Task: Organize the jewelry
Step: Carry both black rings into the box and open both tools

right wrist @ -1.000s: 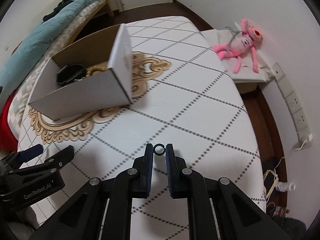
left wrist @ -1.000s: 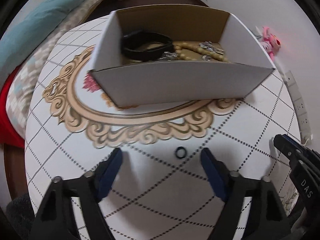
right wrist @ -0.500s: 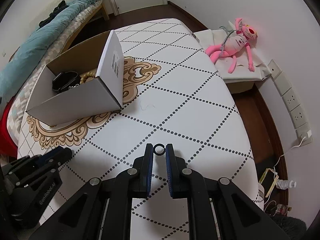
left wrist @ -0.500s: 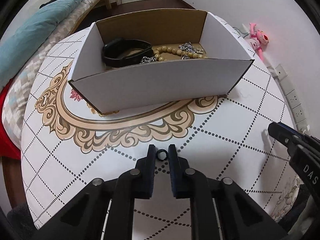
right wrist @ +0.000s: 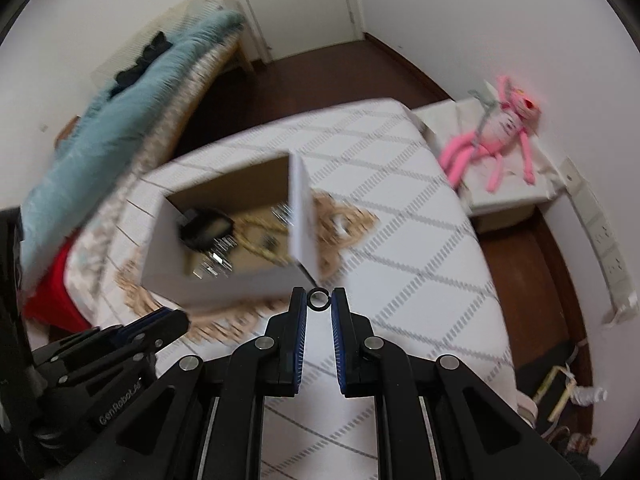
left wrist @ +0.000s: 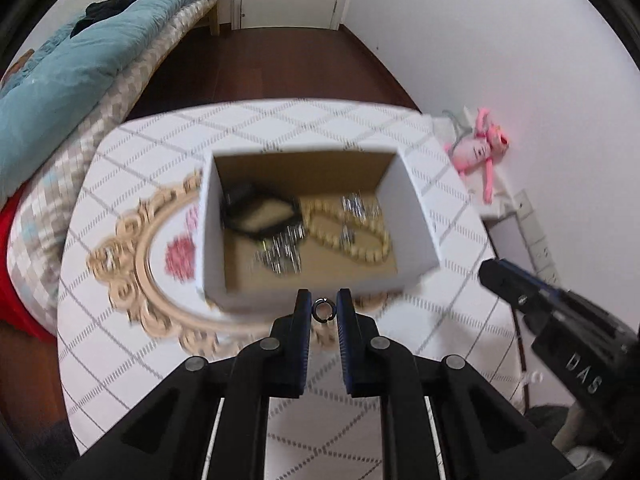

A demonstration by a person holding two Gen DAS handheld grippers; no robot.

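My left gripper is shut on a small black ring and holds it high above the table, just in front of the white cardboard box. My right gripper is shut on another small black ring, also raised, near the box's corner. The box holds a black band, a beaded bracelet and silvery chain pieces. The right gripper shows at the right of the left wrist view. The left gripper shows at the lower left of the right wrist view.
The box stands on a white table with a dotted diamond pattern and a gold ornament. A bed with a teal blanket lies to the left. A pink plush toy lies on a low stand by the right wall.
Both grippers have risen well above the table with their rings. The left gripper, open around its ring a second ago, shut on it and lifted it toward the box.
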